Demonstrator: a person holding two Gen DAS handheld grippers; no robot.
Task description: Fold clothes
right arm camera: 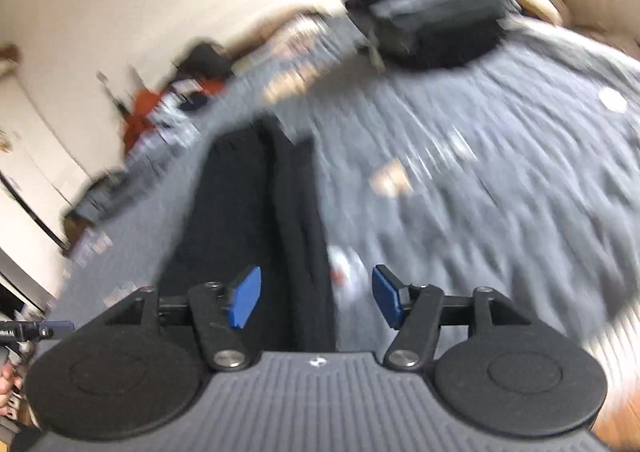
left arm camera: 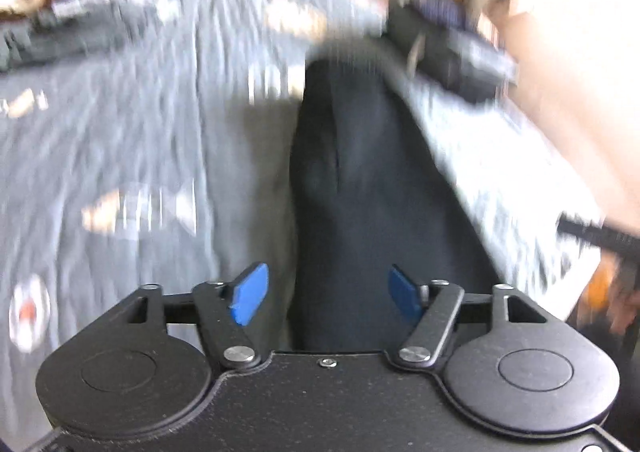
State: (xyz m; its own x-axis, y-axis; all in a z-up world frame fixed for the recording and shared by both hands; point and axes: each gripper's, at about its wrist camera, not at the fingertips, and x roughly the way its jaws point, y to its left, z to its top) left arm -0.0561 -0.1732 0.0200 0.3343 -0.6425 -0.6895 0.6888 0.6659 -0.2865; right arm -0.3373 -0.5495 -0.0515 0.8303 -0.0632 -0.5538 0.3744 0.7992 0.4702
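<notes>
Left tongs (left arm camera: 324,294): spread, empty | right tongs (right arm camera: 316,298): spread, empty | dark garment (left arm camera: 360,191) lies narrow mid-bed (left arm camera: 140,131), probably released for next fold.

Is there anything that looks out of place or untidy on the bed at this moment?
Nothing stands out. The dark garment lies in a long, fairly straight strip on the grey bedspread. Both grippers are open, nothing between their pads. The piles at the far edge are too blurred to judge.
</notes>
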